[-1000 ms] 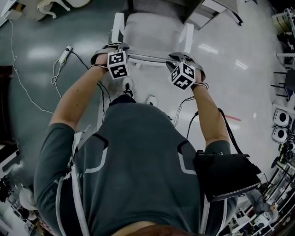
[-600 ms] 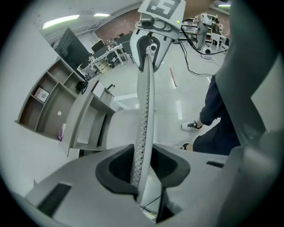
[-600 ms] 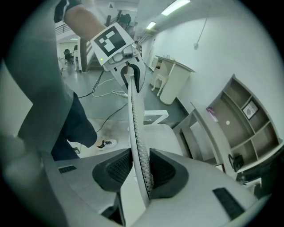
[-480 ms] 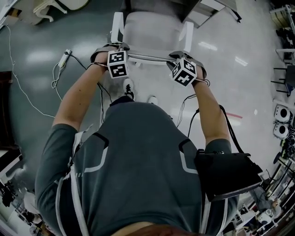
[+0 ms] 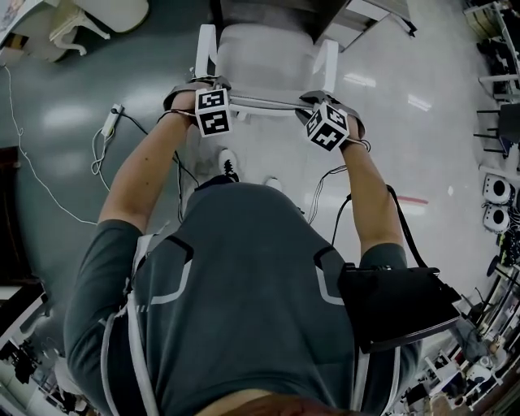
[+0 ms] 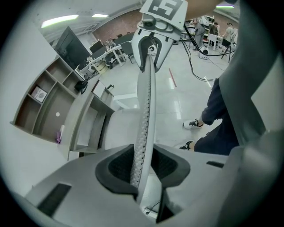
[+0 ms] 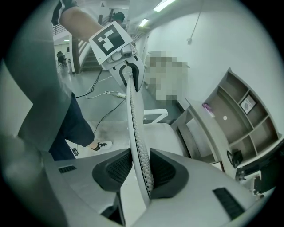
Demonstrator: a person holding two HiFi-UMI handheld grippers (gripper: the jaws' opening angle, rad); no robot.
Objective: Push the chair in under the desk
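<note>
A white chair stands in front of me, its seat (image 5: 264,57) partly under the desk (image 5: 268,6) at the top of the head view. My left gripper (image 5: 203,91) and right gripper (image 5: 323,104) are clamped on the two ends of the thin mesh backrest (image 5: 264,103). In the left gripper view the backrest edge (image 6: 145,111) runs between the dark pads of the left gripper (image 6: 143,166), which press on it. The right gripper (image 7: 141,170) is likewise shut on the backrest edge (image 7: 134,124). The desk (image 7: 199,128) lies beyond the seat (image 7: 159,137).
A power strip with a cable (image 5: 110,122) lies on the floor to the left. Another white chair (image 5: 89,16) stands at the far left. The person's shoes (image 5: 227,162) are just behind the chair. Open shelves (image 6: 40,102) stand behind the desk. Equipment (image 5: 496,191) lines the right edge.
The chair has slid a little further toward the desk with both grippers still on its backrest. The person has followed it forward.
</note>
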